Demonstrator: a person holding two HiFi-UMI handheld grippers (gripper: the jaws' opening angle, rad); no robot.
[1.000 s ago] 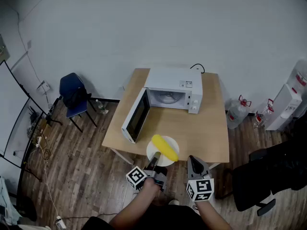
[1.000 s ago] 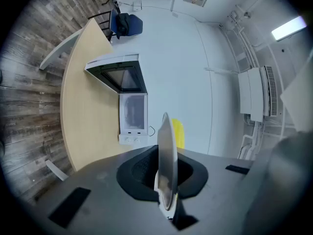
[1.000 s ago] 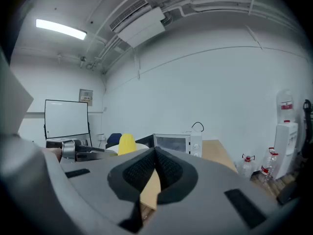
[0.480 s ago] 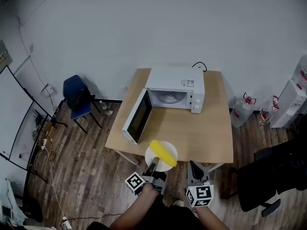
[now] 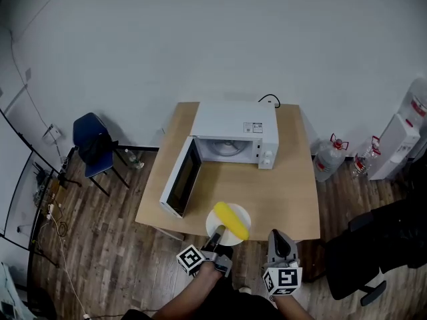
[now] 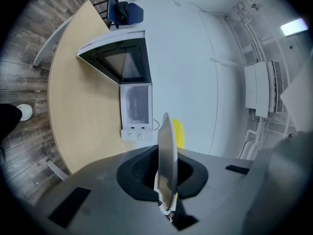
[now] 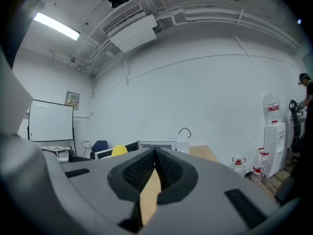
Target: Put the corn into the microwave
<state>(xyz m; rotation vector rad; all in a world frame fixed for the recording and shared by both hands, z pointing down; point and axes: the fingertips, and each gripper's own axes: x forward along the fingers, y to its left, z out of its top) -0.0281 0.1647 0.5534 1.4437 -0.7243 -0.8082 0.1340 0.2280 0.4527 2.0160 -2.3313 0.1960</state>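
Left tool (image 5: 217,235) pinches the plate (image 5: 212,221) carrying the corn (image 5: 231,221); right tool (image 5: 279,240) is pressed together, empty. Microwave (image 5: 233,135) sits open at 12 o'clock, so loading's still left.

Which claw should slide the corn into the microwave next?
Left: the left claw already pinches the plate carrying the corn, facing the open microwave; the right claw is shut and empty.
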